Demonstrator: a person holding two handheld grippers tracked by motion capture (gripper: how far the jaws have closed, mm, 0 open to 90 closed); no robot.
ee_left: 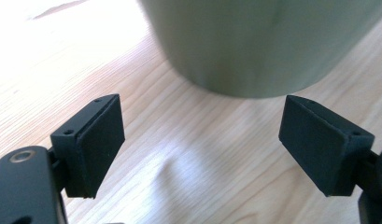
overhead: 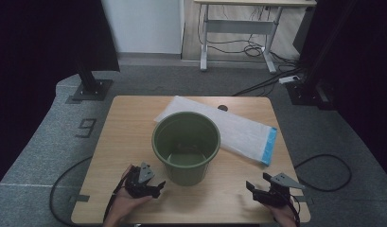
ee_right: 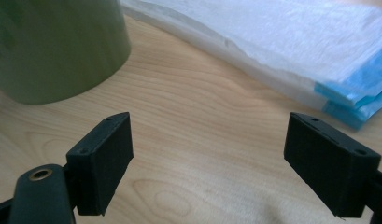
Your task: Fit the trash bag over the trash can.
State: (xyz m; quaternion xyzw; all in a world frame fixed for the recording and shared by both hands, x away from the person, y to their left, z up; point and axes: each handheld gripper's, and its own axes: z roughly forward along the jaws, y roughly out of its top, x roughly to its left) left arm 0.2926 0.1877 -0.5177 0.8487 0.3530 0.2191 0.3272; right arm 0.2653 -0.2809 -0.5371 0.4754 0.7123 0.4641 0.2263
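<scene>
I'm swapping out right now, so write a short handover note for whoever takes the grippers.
Left hand-held gripper: open, empty, beside the base of the green bucket.
Right hand-held gripper: open, empty, at the table's near right edge.
The bucket stands upright mid-table; the white bag with blue edge lies flat behind it, partly under its rim.
Done: nothing gripped yet.
Left: likely taking up the bag and bucket.
</scene>
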